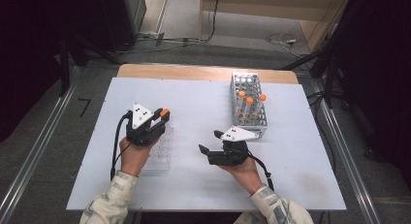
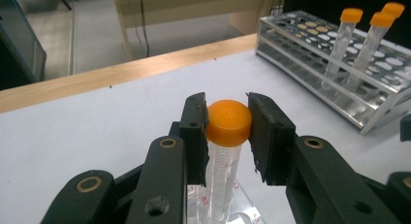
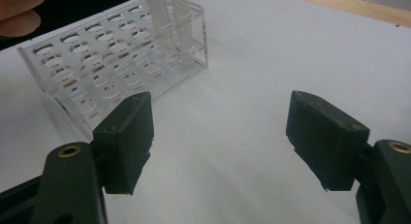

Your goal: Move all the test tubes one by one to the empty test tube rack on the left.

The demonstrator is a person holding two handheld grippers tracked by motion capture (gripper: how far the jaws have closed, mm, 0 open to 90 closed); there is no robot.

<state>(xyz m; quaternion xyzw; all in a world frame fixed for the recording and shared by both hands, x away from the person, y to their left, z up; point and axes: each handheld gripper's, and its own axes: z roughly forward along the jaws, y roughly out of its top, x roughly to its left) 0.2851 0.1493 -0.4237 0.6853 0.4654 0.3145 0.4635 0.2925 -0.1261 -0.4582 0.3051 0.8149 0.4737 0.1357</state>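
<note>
In the left gripper view, my left gripper [image 2: 227, 118] is shut on the orange cap of a clear plastic tube [image 2: 220, 175]. The tube stands upright with its lower end in a clear acrylic rack [image 2: 245, 212]. The high view places this gripper [image 1: 162, 113] over the far end of that rack [image 1: 160, 156], at the table's left. My right gripper [image 1: 209, 141] rests at mid-table, pointing left toward the clear rack. Its jaws [image 3: 220, 136] stand wide open over bare white tabletop, with the acrylic rack [image 3: 97, 69] and the tube [image 3: 179, 15] ahead of them.
A metal wire rack [image 1: 248, 120] stands at the back right with three orange-capped tubes [image 1: 249, 102] upright in it; the left gripper view shows it [image 2: 310, 49] too. A white sheet [image 1: 203, 98] covers the table. Cables lie on the floor beyond.
</note>
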